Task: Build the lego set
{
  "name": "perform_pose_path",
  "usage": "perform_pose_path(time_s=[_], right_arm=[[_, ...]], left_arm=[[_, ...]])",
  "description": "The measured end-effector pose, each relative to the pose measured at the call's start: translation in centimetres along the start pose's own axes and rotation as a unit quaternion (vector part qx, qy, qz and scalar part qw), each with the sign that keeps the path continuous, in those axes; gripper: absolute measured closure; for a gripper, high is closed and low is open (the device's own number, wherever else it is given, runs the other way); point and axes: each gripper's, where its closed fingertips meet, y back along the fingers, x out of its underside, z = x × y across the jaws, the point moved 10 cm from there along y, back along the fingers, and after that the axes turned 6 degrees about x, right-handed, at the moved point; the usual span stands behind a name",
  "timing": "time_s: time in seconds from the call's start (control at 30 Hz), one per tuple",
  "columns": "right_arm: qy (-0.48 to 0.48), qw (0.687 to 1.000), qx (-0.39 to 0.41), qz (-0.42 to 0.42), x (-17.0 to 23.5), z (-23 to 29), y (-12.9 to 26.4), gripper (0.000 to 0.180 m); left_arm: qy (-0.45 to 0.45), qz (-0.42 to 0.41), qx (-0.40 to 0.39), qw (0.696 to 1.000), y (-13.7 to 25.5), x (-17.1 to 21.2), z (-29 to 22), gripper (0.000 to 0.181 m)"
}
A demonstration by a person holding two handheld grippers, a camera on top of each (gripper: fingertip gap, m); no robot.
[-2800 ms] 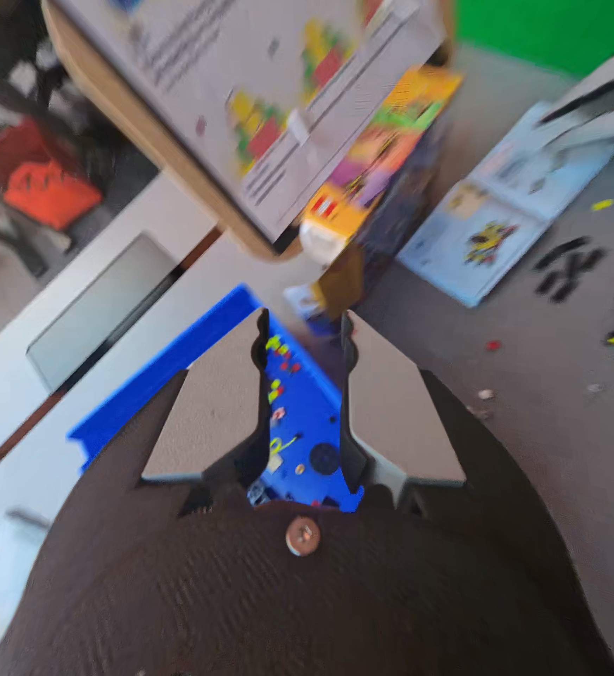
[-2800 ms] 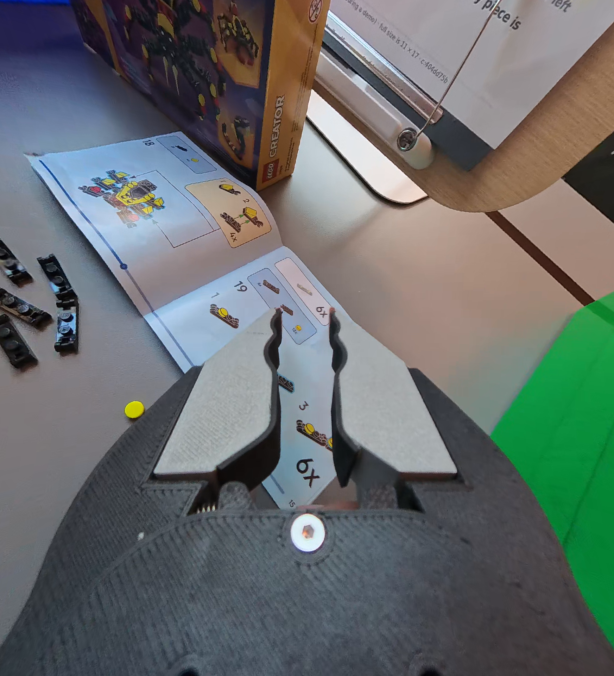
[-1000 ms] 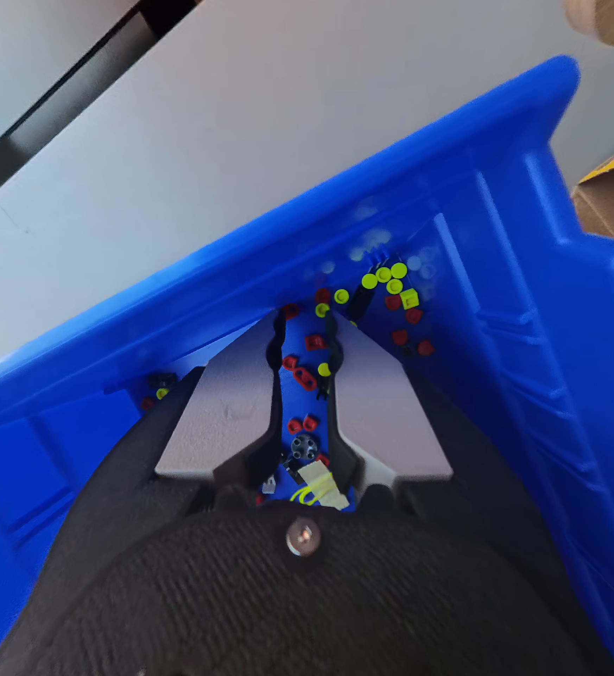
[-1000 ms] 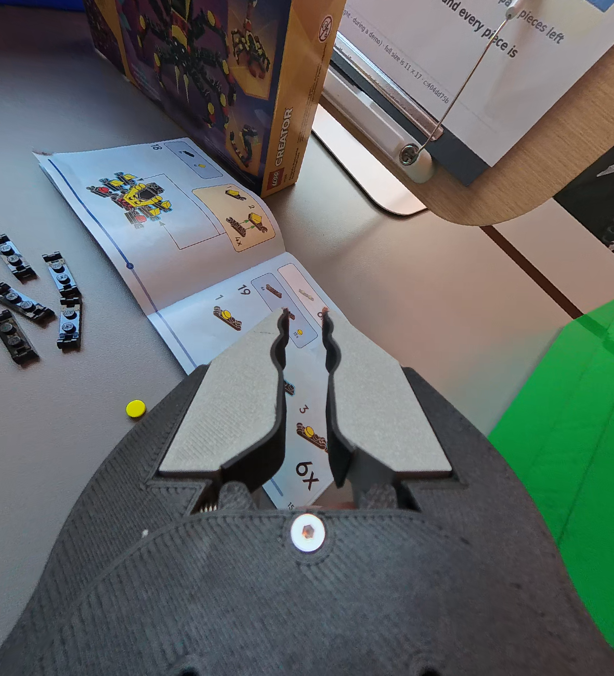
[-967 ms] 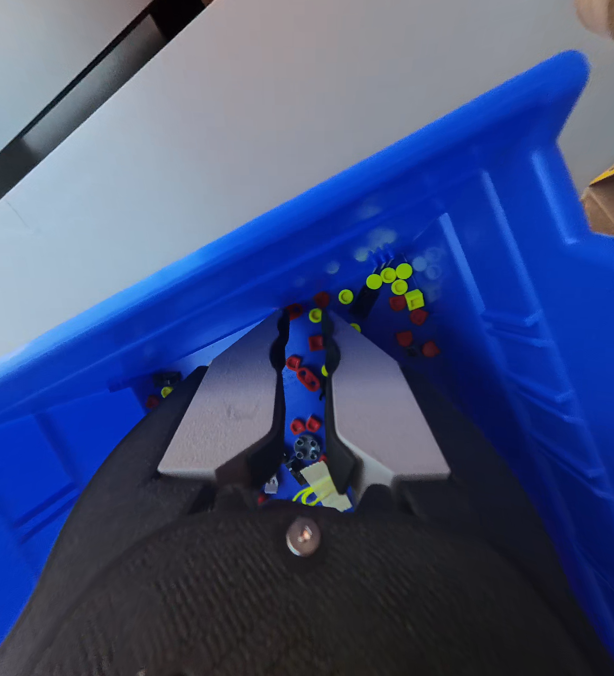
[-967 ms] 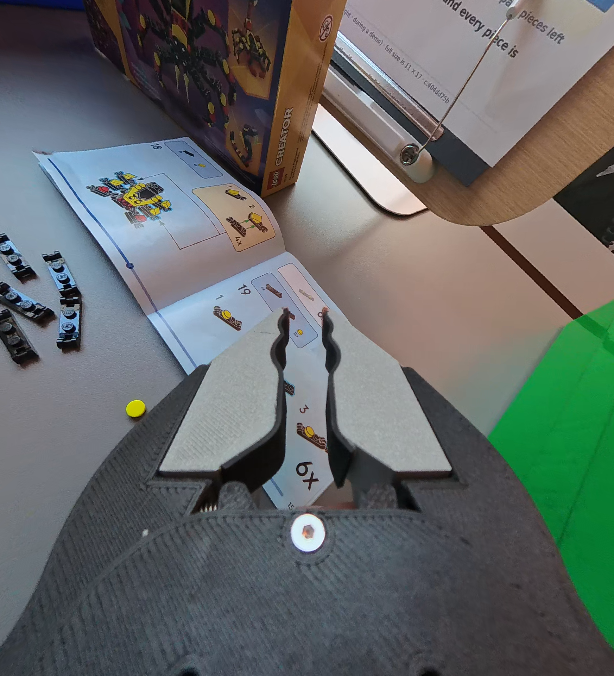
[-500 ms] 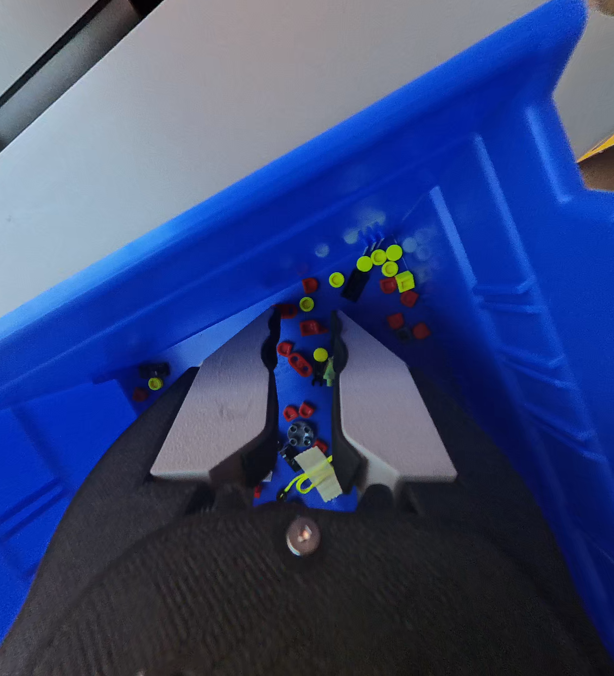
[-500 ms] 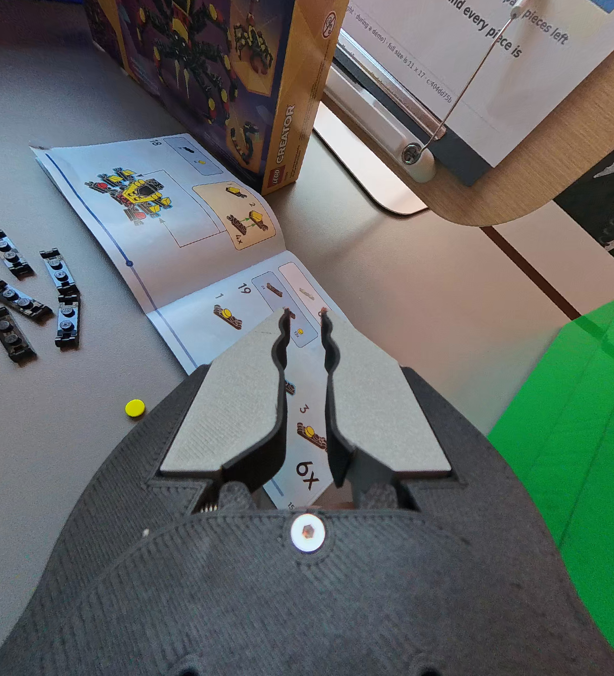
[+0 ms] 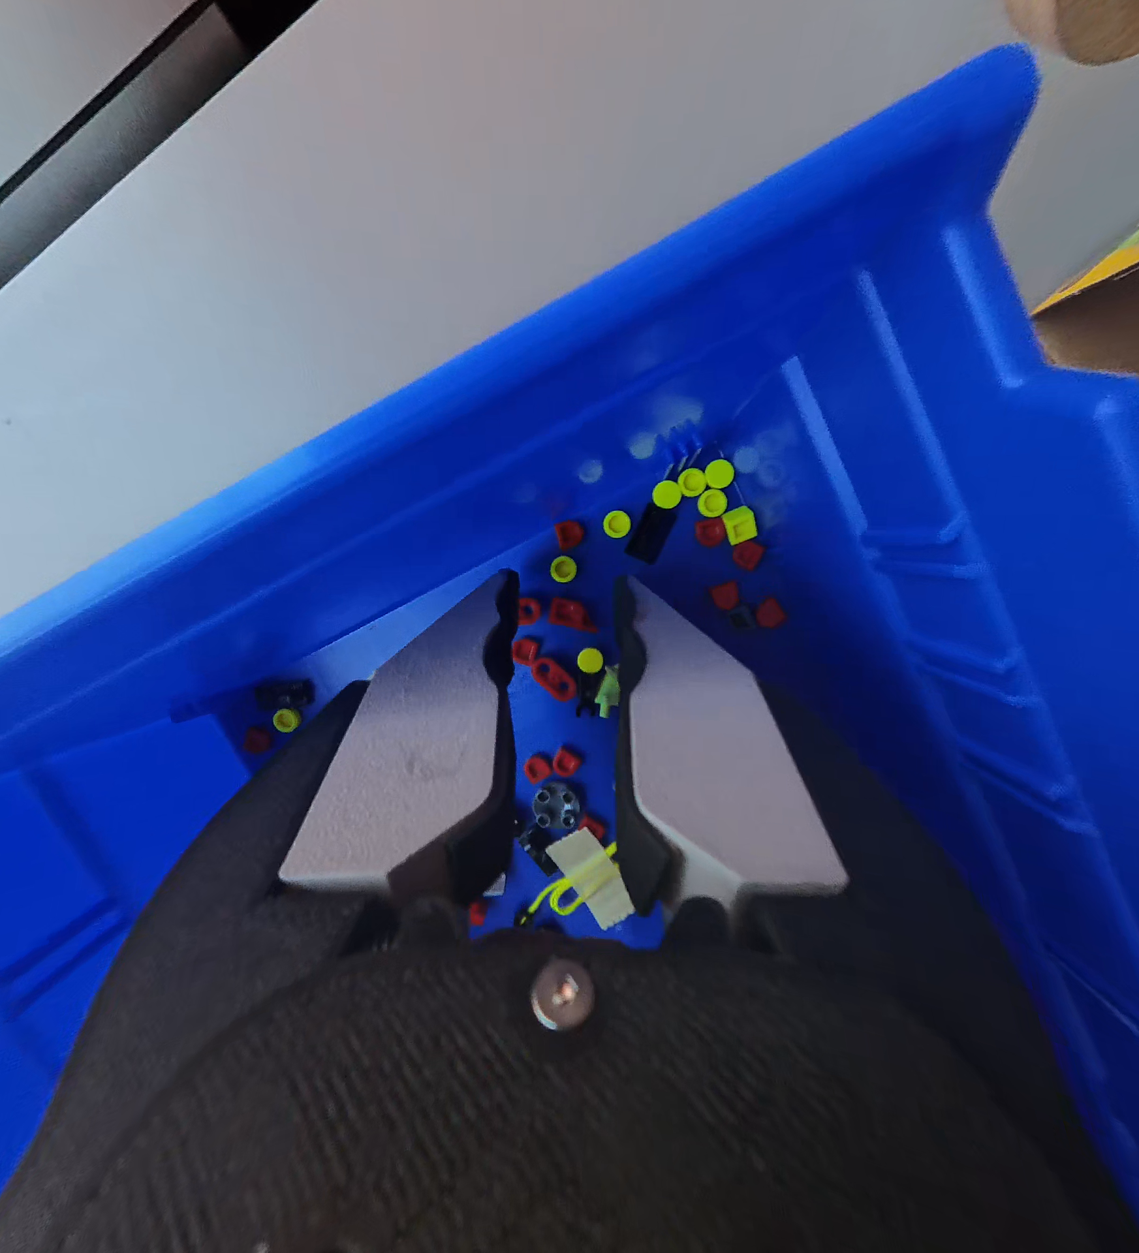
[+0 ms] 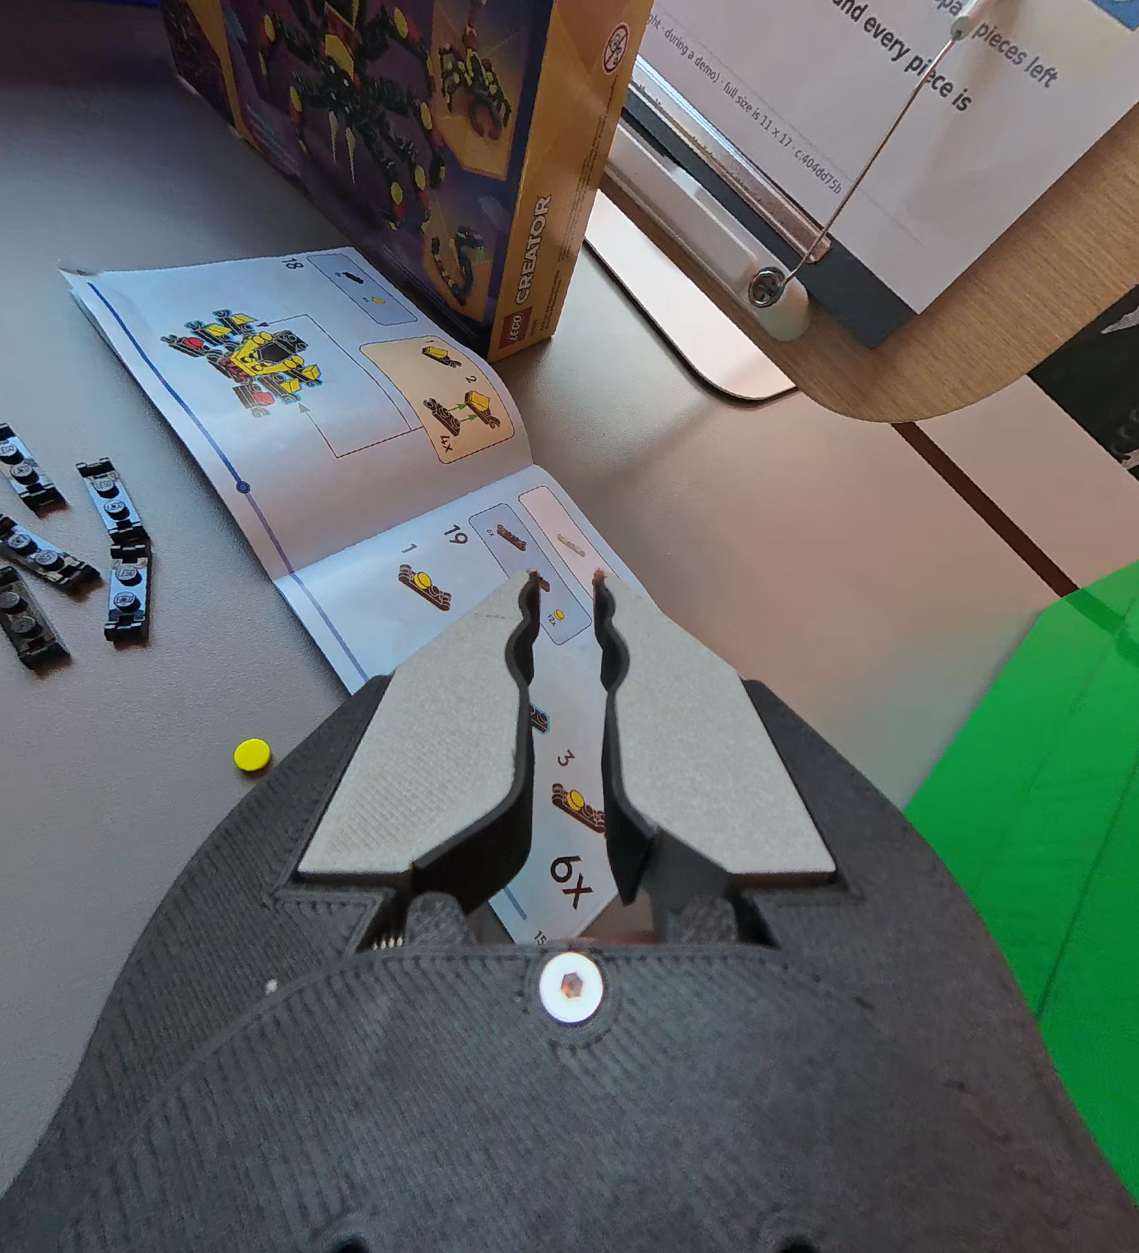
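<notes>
My left gripper is open and empty, low inside a blue bin. Between its fingers lie small red pieces and a yellow round tile. More yellow round tiles and a black piece lie in the far corner. My right gripper is open and empty, held above the open instruction booklet. Several black plates and one yellow round tile lie on the table at the left.
The set's box stands behind the booklet. A wooden board with a clipped white sheet overhangs at the upper right. A green cloth lies at the right. In the bin, a pale piece with yellow string lies near the gripper's base. One gripper's finger ends stand about 40 cm off the other's.
My left gripper went from above the table down into the blue bin, and its fingers have spread wider over the red pieces. My right gripper has hardly moved.
</notes>
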Motion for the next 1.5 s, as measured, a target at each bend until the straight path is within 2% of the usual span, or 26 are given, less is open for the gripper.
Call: perform_pose_path(time_s=[0.07, 0.2, 0.33, 1.07, 1.2, 1.3, 1.4, 1.5], right_arm=[[-0.001, 1.0, 0.0, 0.0, 0.0, 0.0, 0.0, 0.167], [-0.001, 1.0, -0.001, 0.0, 0.0, 0.0, 0.0, 0.167], [0.0, 1.0, 0.0, 0.001, 0.0, 0.0, 0.0, 0.167], [0.001, 1.0, 0.001, -0.001, 0.0, 0.1, 0.0, 0.168], [-0.002, 1.0, 0.002, -0.004, -0.1, 0.1, 0.1, 0.168], [-0.004, 1.0, 0.007, -0.018, -0.2, 0.0, 0.3, 0.17], [-0.025, 0.999, -0.004, -0.048, -0.6, -0.2, 0.9, 0.172], [-0.072, 0.99, -0.066, -0.106, -1.5, 0.0, 1.7, 0.17]], left_arm=[[0.008, 0.002, 0.019, 1.0, -0.4, 0.1, 0.0, 0.162], [0.031, -0.006, 0.039, 0.999, -0.4, 0.1, 0.4, 0.16], [0.024, -0.006, 0.022, 0.999, -0.5, 0.2, 0.5, 0.169], [0.01, 0.007, 0.0, 1.0, -0.3, -0.1, 0.3, 0.176], [-0.004, -0.027, -0.011, 1.0, 2.0, -0.6, 0.0, 0.176], [-0.048, -0.095, 0.021, 0.994, 5.7, -1.4, -1.8, 0.176], [-0.121, -0.179, 0.043, 0.975, 10.7, -2.5, -5.7, 0.176], [-0.207, -0.247, 0.049, 0.945, 14.6, -3.2, -11.5, 0.176]])
